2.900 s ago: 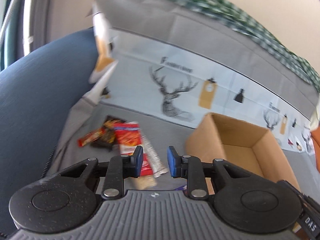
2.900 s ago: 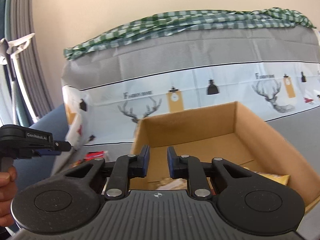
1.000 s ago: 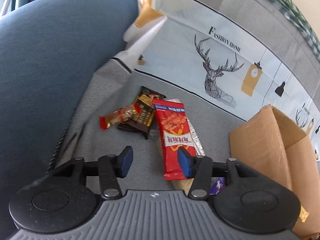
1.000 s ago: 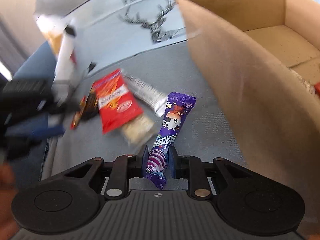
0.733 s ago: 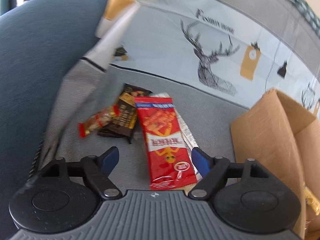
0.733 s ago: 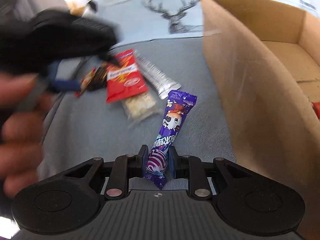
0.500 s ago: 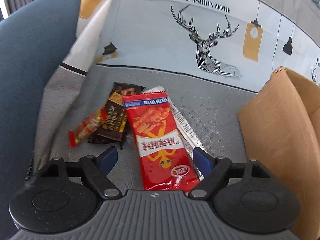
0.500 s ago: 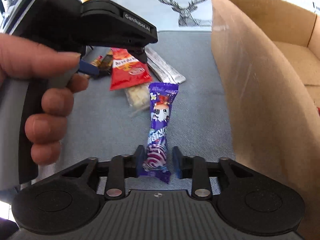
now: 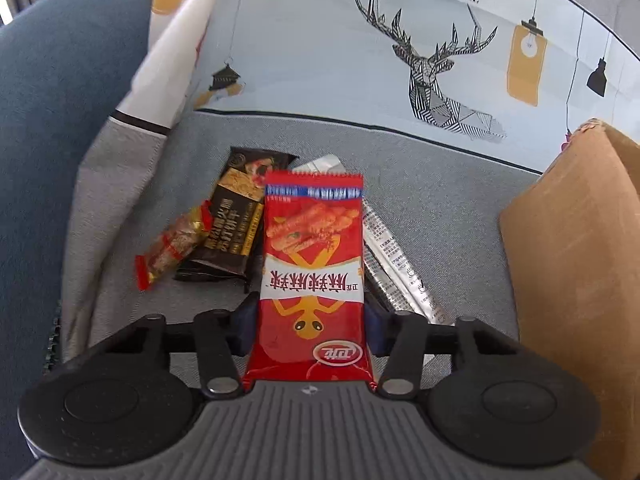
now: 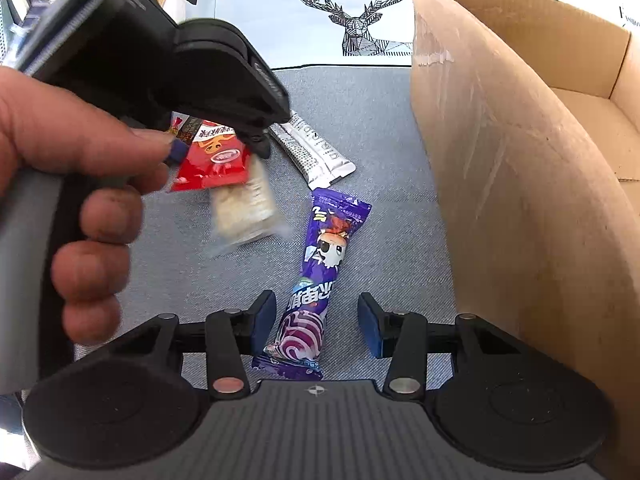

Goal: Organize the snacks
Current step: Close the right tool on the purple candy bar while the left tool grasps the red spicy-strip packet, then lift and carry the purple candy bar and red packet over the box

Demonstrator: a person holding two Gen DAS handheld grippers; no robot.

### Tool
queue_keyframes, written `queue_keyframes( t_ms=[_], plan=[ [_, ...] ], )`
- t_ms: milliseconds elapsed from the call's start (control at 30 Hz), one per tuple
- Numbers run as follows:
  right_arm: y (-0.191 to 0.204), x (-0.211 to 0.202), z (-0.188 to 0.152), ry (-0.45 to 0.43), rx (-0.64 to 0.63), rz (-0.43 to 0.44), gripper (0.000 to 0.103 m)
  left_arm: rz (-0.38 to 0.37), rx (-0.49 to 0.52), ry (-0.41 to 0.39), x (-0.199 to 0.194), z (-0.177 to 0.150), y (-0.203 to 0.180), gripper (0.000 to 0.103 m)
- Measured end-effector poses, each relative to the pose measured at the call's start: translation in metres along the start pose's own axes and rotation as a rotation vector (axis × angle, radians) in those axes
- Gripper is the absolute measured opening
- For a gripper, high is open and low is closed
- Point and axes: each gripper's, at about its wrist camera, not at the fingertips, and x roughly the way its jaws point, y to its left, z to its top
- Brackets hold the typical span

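The left gripper (image 9: pixel 310 322) points steeply down, its jaws closing — the blue pads (image 9: pixel 243 330) sit against both side edges of the red packet (image 9: pixel 312 272). A bare hand (image 10: pixel 76 204) wraps its handle, fingers curled round the grip, index finger at the trigger. The right gripper (image 10: pixel 316 322) also tilts down, jaws opening — its pads stand clear of the purple packet (image 10: pixel 316 280) lying between them.
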Motion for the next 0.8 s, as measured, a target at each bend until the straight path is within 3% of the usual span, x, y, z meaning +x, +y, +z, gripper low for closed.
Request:
queue_keyframes(
  t_ms=[100, 233, 500, 600, 800],
  plan=[
    [0.0, 0.0, 0.0, -0.008, 0.004, -0.008, 0.04, -0.014, -0.017, -0.003, -0.011, -0.004, 0.004, 0.052],
    [0.001, -0.002, 0.001, -0.013, 0.004, 0.004, 0.021, -0.029, -0.059, 0.004, -0.021, -0.013, 0.014, 0.05],
    [0.0, -0.006, -0.001, -0.015, 0.003, 0.032, 0.019, -0.073, -0.168, 0.01, -0.045, -0.04, 0.042, 0.048],
    [-0.004, -0.014, -0.001, -0.023, 0.047, 0.093, 0.019, -0.104, -0.203, 0.006, -0.06, -0.054, 0.053, 0.048],
    [0.004, -0.046, -0.003, -0.121, -0.037, 0.165, 0.019, -0.191, -0.276, -0.076, -0.097, -0.076, 0.072, 0.048]
  ],
)
